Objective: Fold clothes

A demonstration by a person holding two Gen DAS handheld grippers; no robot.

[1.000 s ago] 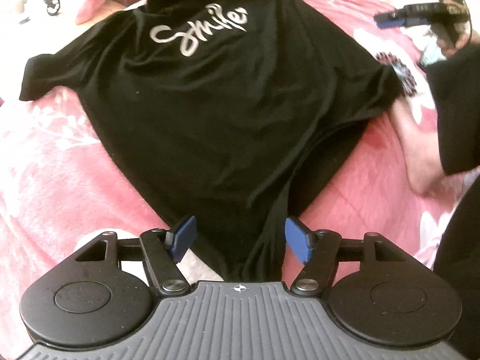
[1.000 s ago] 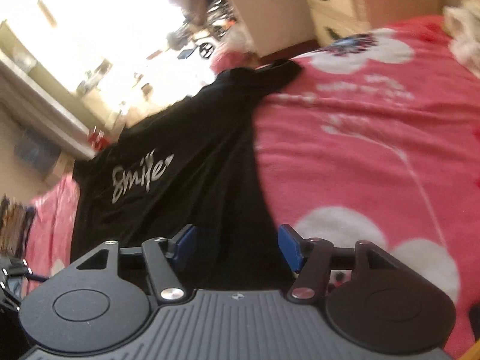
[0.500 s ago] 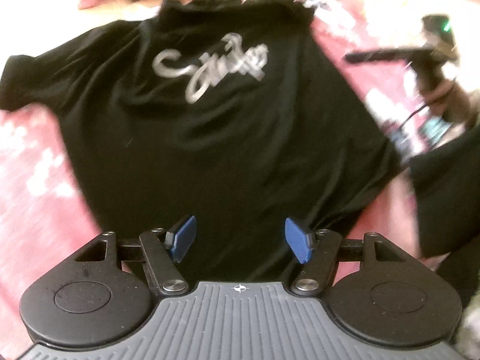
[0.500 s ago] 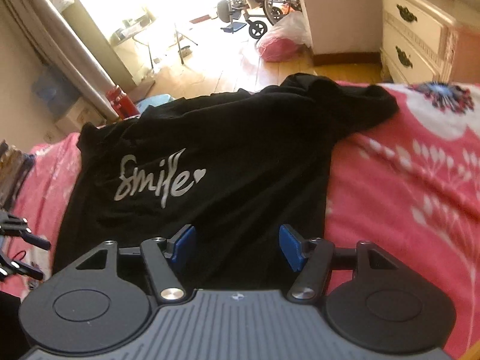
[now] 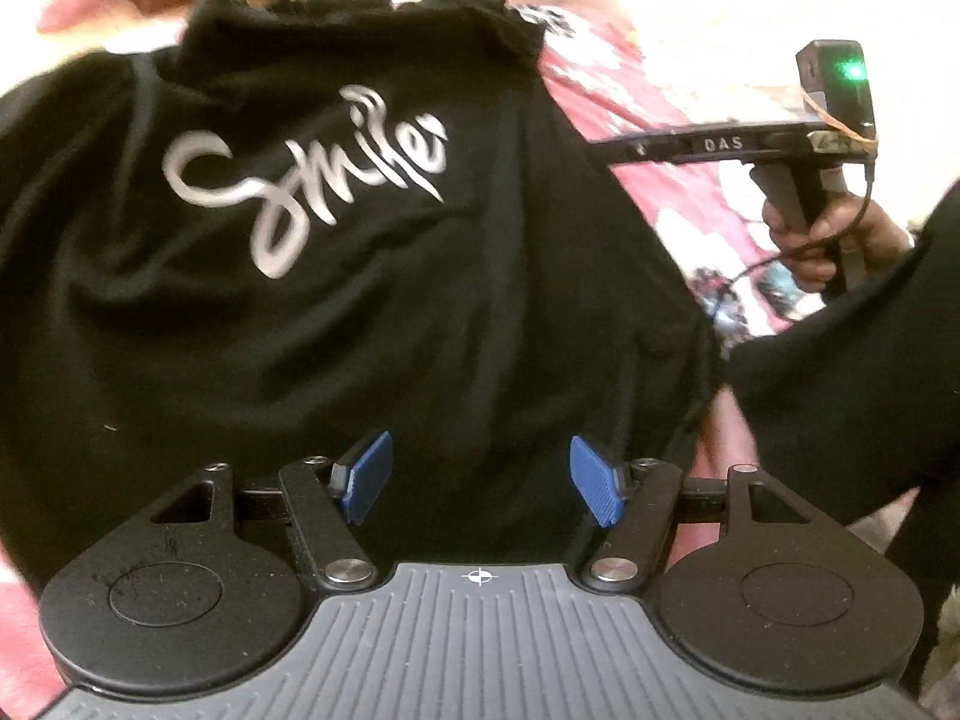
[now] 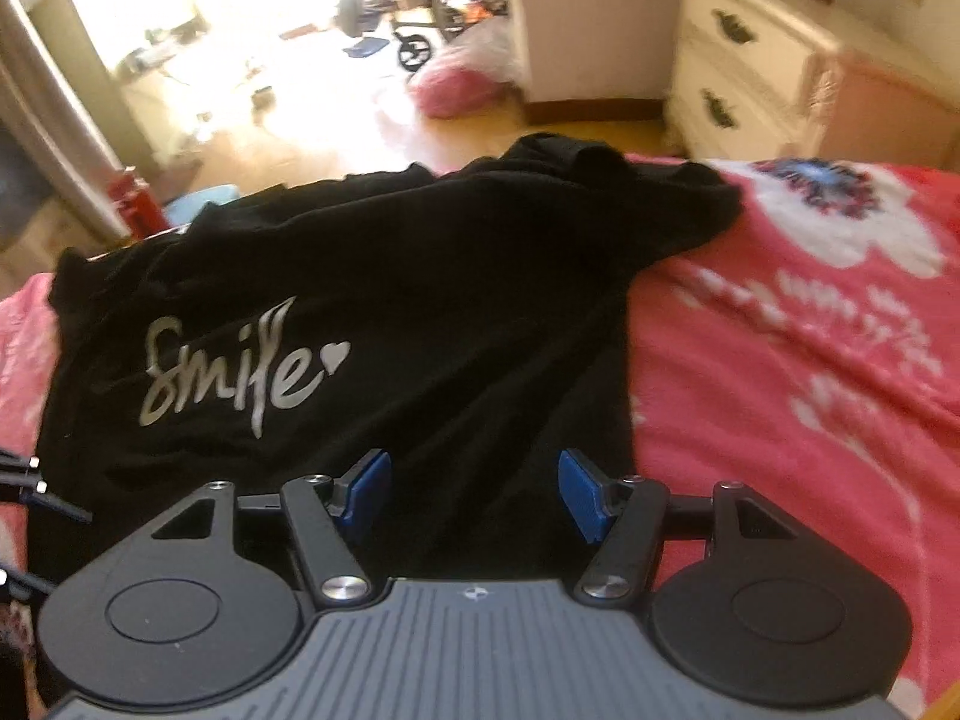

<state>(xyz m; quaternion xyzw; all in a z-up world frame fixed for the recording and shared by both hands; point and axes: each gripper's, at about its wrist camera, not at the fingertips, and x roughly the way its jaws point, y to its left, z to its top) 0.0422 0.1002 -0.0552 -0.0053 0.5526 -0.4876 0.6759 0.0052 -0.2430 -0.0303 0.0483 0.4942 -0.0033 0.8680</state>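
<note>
A black T-shirt (image 5: 372, 324) with a silver "Smile" print (image 5: 312, 180) lies spread face up on a pink floral bedspread (image 6: 780, 372). My left gripper (image 5: 480, 480) hovers over the shirt's lower body, open, with only cloth below its blue pads (image 5: 366, 474). My right gripper (image 6: 474, 495) is also open, above the shirt (image 6: 420, 300) near its right side edge. The shirt's right sleeve (image 6: 690, 204) lies bunched at the far edge of the bed. In the left wrist view a hand (image 5: 828, 234) holds the right gripper beyond the shirt's right side.
A black-sleeved arm (image 5: 840, 396) reaches in at the right of the left wrist view. A cream dresser (image 6: 750, 60) stands past the bed's far right corner. Sunlit wooden floor (image 6: 336, 120) with clutter lies beyond the far edge. Bare bedspread stretches right of the shirt.
Both grippers have moved in over the shirt. The left view has closed in until the hem dropped out of sight. The right view swung from the bedspread onto the shirt. Both stayed open.
</note>
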